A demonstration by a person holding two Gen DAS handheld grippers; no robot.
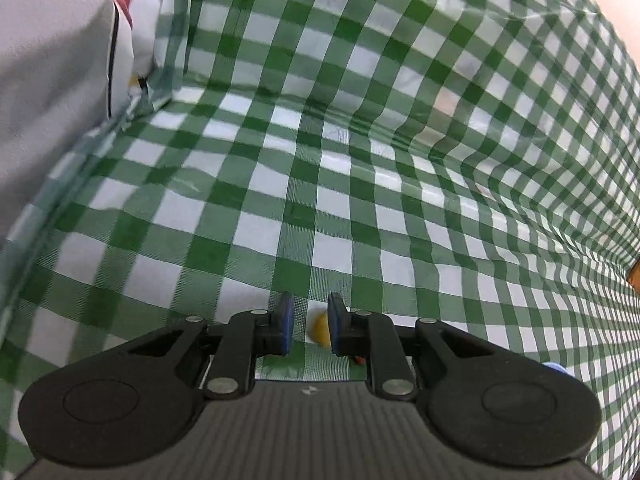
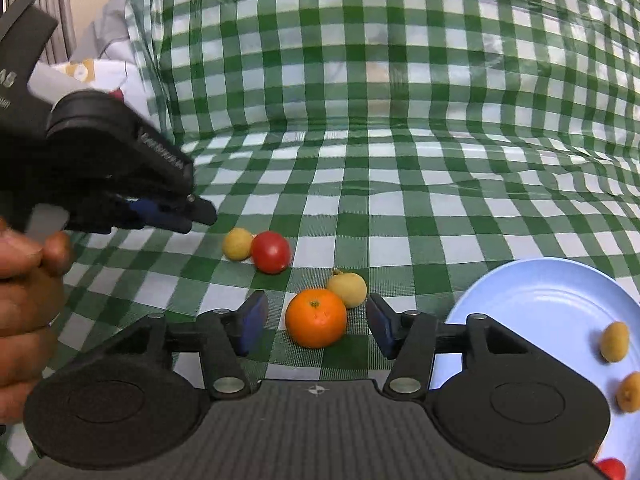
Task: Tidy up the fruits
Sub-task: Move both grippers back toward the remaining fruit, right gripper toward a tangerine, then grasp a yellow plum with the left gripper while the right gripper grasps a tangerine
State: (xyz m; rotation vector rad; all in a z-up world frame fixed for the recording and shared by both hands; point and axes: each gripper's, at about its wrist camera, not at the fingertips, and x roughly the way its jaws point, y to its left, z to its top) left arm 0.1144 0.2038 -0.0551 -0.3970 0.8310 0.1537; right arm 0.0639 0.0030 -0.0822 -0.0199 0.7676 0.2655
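Observation:
In the right wrist view an orange (image 2: 316, 323) lies on the green checked cloth between the open fingers of my right gripper (image 2: 316, 326), with a yellow fruit (image 2: 348, 289) just behind it. A red tomato (image 2: 271, 252) and another small yellow fruit (image 2: 237, 244) lie farther left. My left gripper (image 2: 200, 216) hovers above and left of them. In the left wrist view my left gripper (image 1: 310, 326) is narrowly open and empty, with a yellow fruit (image 1: 319, 330) on the cloth below the gap. A light blue plate (image 2: 552, 304) at right holds two small yellow fruits (image 2: 614, 342) and a red one (image 2: 612, 469).
The checked cloth (image 2: 400, 160) rises into a draped back wall behind the fruits. A grey and white patterned fabric (image 1: 60, 60) lies at the left edge. A person's hand (image 2: 24, 292) holds the left gripper.

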